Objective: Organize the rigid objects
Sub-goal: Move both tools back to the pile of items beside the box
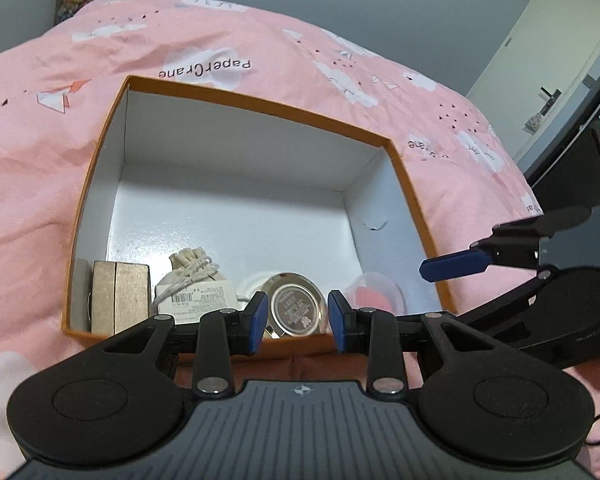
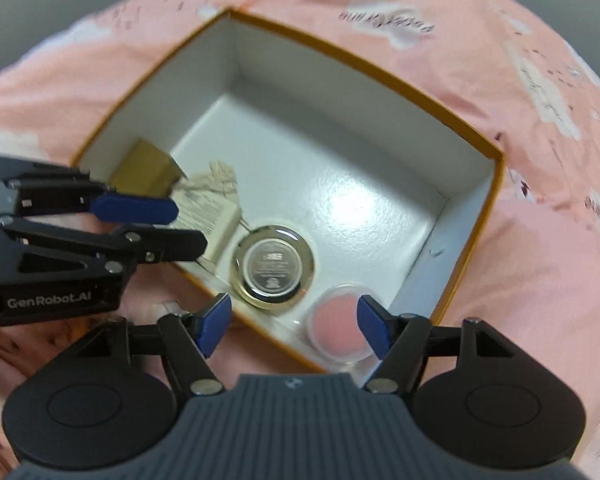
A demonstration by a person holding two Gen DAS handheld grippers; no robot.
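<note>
Orange-rimmed box (image 2: 476, 216) sits on the pink bed cover (image 1: 44, 168), white inside. Along its near wall, lower part of both views: gold block (image 1: 120, 300), cloth pouch (image 1: 188, 276), round metal tin (image 2: 274, 264), clear pink-filled case (image 2: 340, 328) at the corner. Right gripper (image 2: 294, 324) points steeply down over that corner, fingers wide, nothing between them. Left gripper (image 1: 298, 318) tilts down at the near wall, fingers narrow and empty. Judgement: items appear placed; both should lift clear vertically, avoiding the rim and the box wall.
</note>
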